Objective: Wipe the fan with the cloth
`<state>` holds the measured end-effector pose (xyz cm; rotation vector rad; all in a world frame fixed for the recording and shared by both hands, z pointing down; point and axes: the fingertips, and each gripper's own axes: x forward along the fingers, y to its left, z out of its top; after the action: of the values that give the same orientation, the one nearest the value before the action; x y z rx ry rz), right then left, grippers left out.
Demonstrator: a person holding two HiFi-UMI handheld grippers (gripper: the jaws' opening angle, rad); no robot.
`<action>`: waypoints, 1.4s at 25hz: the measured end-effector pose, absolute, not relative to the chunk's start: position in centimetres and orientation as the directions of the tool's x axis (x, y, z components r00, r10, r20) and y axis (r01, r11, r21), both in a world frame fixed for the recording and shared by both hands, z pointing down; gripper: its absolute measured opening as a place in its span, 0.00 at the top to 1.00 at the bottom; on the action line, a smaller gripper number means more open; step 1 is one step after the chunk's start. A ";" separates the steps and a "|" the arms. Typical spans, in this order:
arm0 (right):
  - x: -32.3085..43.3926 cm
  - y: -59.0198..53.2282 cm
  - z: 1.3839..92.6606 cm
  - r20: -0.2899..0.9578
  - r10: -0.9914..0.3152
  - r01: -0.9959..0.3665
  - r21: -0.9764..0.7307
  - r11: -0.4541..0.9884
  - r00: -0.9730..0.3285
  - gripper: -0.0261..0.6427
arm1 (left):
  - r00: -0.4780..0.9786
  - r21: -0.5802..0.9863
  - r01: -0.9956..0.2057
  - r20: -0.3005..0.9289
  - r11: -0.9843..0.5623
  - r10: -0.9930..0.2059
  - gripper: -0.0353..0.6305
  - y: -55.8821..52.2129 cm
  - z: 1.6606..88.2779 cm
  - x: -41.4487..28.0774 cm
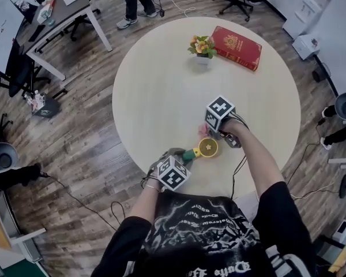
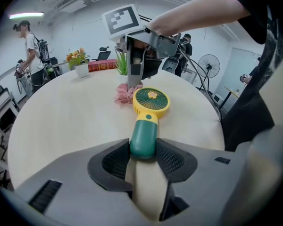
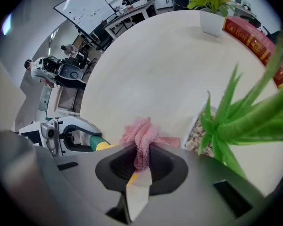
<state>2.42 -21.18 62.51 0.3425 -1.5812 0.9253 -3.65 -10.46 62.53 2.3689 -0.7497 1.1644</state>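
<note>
Head view, lower centre: left gripper (image 1: 186, 155) clamps the fan (image 1: 208, 148) by its green handle on the table (image 1: 161, 85); right gripper (image 1: 210, 133) pinches the pink cloth (image 1: 203, 130) just above the fan's yellow head, mostly hidden by the gripper. Right gripper view catches only a sliver of fan at lower left

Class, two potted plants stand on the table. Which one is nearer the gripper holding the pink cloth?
The spiky green plant, close beside the right gripper and its cloth. The flowering plant stands farther off, next to the red book.
</note>
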 end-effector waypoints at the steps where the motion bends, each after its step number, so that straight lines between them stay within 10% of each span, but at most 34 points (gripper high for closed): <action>1: 2.7 -21.2 62.5 0.928 0.267 -0.680 -0.371 0.632 -0.259 0.88 | 0.510 0.112 -0.618 0.811 -0.778 -0.288 0.66 -10.5 62.5 -3.7; 35: 7.2 -13.8 61.4 0.947 0.097 -0.504 -0.247 0.828 -0.305 0.88 | 0.399 0.071 -0.643 0.881 -0.762 -0.255 0.66 -10.3 62.9 -3.5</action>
<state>7.22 -13.82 61.42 0.3117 -1.7906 0.6123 -3.49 -10.27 62.93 2.2600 -0.7718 1.3179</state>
